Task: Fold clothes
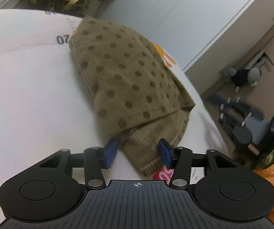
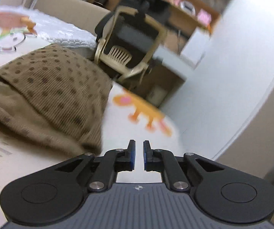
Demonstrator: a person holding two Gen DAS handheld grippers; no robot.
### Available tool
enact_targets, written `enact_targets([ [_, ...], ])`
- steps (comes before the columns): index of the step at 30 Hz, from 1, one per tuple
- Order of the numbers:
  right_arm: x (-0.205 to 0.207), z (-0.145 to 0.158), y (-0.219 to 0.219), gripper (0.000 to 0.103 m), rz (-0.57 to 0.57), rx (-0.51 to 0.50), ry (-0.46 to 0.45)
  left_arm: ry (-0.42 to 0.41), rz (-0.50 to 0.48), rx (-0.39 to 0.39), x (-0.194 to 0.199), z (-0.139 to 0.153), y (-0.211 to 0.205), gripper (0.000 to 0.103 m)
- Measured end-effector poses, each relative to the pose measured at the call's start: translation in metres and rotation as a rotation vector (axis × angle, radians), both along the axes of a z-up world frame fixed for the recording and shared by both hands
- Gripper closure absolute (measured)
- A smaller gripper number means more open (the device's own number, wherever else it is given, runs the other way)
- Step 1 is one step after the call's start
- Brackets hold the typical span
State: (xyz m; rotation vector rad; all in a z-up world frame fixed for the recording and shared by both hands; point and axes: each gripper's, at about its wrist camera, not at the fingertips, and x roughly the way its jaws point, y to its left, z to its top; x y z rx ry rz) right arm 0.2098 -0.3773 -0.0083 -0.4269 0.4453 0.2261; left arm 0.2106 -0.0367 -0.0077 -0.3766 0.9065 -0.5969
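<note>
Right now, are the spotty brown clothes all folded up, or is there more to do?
Partly done. The spotty brown garment already lies doubled over on the white printed mat, its top layer folded over the bottom. In hand: the left claw is open around its near corner, not pinching. The right claw is nearly closed, holding nothing, beside the cloth. Probably left: one more fold or tidying.

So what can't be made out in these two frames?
- Brown dotted garment: its type, folded over itself.
- Left gripper: open, near hem between its pads; contact unclear.
- Right gripper: narrow gap, empty; motion blur smears the mat print.
- Person: out of frame, both views.
</note>
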Motion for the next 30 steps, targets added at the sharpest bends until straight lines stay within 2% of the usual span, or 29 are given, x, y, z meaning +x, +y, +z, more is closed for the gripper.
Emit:
enact_targets([
  [1,0.000,0.004,-0.002,0.092,0.013,0.070,0.022,-0.009,0.022,-0.012,0.003,0.002,0.005,0.028],
  [2,0.000,0.007,-0.005,0.086,0.027,0.140,0.044,-0.014,0.055,-0.027,0.007,0.003,0.010,0.020],
  [4,0.002,0.013,-0.001,0.068,0.094,0.251,0.090,0.005,0.108,-0.057,0.014,0.000,0.018,0.019],
  [6,-0.003,0.012,0.015,0.037,0.206,0.271,0.116,0.048,0.139,-0.099,0.021,-0.008,0.021,0.015],
  [7,-0.009,0.009,0.030,0.034,0.279,0.218,0.115,0.052,0.145,-0.104,0.022,-0.009,0.022,0.014],
  [9,-0.022,-0.003,0.058,0.032,0.383,0.040,0.091,0.048,0.151,-0.103,0.021,-0.008,0.023,0.012],
  [11,-0.037,-0.022,0.087,0.032,0.460,-0.181,0.034,0.043,0.157,-0.103,0.021,-0.007,0.024,0.010],
  [12,-0.042,-0.029,0.094,0.032,0.485,-0.234,0.017,0.041,0.160,-0.103,0.020,-0.007,0.025,0.010],
  [13,-0.043,-0.031,0.099,0.032,0.491,-0.238,-0.001,0.038,0.163,-0.102,0.020,-0.007,0.026,0.010],
  [15,-0.040,-0.026,0.108,0.032,0.485,-0.189,-0.009,0.034,0.169,-0.102,0.019,-0.006,0.027,0.010],
  [19,-0.018,0.003,0.128,0.032,0.440,0.072,-0.041,-0.011,0.241,-0.117,0.021,0.007,0.043,0.009],
  [21,-0.013,0.006,0.137,0.032,0.474,0.139,-0.001,-0.048,0.291,-0.115,0.021,0.017,0.052,0.009],
  [23,-0.016,0.002,0.143,0.032,0.536,0.156,0.053,-0.092,0.315,-0.099,0.020,0.029,0.059,0.009],
  [25,-0.023,0.001,0.140,0.032,0.587,0.155,0.090,-0.137,0.298,-0.083,0.022,0.041,0.059,0.009],
  [28,-0.022,0.013,0.114,0.031,0.604,0.225,0.134,-0.194,0.233,-0.078,0.032,0.053,0.051,0.009],
  [30,-0.016,0.025,0.090,0.021,0.568,0.264,0.139,-0.221,0.164,-0.089,0.043,0.056,0.039,0.009],
])
